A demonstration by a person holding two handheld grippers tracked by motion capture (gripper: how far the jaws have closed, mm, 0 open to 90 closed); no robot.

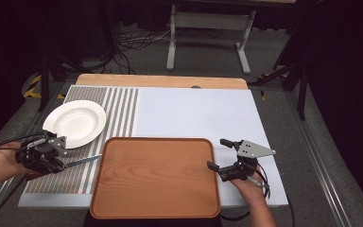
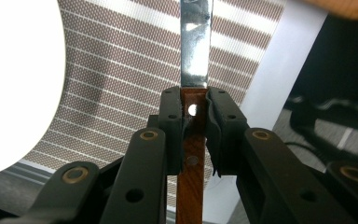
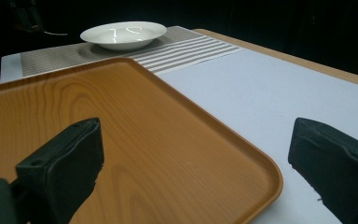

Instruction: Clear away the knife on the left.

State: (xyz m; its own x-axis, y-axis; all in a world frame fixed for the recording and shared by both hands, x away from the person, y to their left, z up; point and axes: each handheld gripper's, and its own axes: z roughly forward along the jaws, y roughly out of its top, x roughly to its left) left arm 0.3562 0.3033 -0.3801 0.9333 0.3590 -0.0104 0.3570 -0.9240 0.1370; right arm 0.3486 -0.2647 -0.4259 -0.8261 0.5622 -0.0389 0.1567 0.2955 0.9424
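The left gripper (image 1: 59, 158), at the left edge of the high view, is clamped on the wooden handle of one knife (image 2: 196, 56). The blade runs straight out from the jaws, pointing right toward the tray (image 1: 123, 189), its tip just short of the tray's left rim and over the striped mat (image 1: 123, 101). The right gripper (image 1: 220, 153), at the tray's right edge, has its jaws wide apart and holds nothing. One white plate (image 1: 75, 123) sits on the mat, upper left. Count: one knife, one plate, one tray, one mat.
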